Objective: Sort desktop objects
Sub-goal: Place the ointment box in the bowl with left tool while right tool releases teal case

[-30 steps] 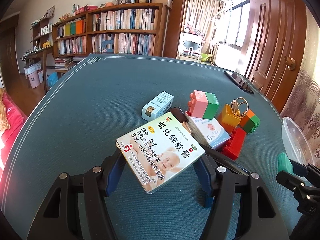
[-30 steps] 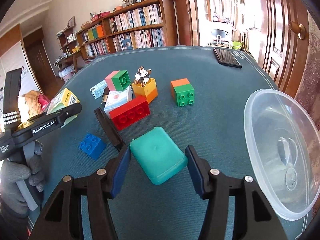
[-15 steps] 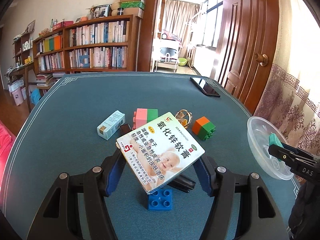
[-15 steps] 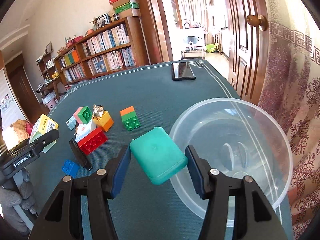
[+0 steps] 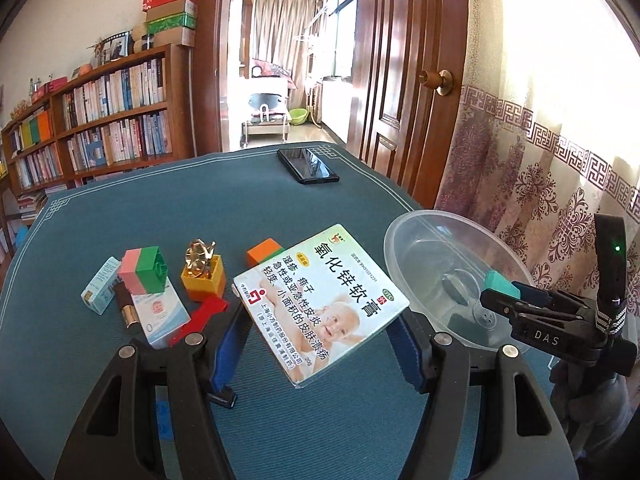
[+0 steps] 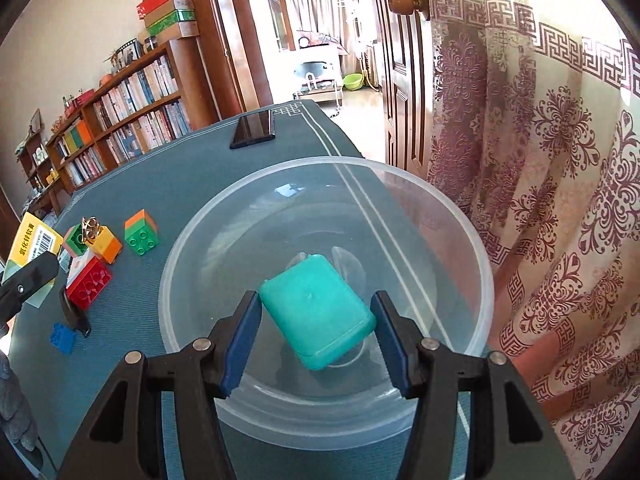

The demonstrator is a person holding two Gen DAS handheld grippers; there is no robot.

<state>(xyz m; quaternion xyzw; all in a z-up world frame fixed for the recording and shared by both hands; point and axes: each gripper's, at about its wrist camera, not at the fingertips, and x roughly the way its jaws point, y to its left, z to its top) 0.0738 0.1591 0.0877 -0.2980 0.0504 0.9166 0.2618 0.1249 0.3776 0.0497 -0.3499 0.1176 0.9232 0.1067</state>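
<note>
drop-off step in hand, looks like. teal case (image 6: 318, 314) pinched by right gripper (image 6: 316, 334), held over clear bowl (image 6: 192, 240) at table's right edge. ointment box (image 5: 320, 300) clamped in left gripper (image 5: 320, 344), near bowl rim, not yet over it. blocks (image 6: 140, 234) left on mat. next move judged: teal case lowered, jaws spread, then box brought over.

You're looking at a clear, glossy plastic bowl (image 6: 476, 240), a matt teal plastic case (image 6: 316, 316), a glossy printed card box (image 5: 320, 304) and a matt cloth-like tabletop (image 5: 160, 208).
</note>
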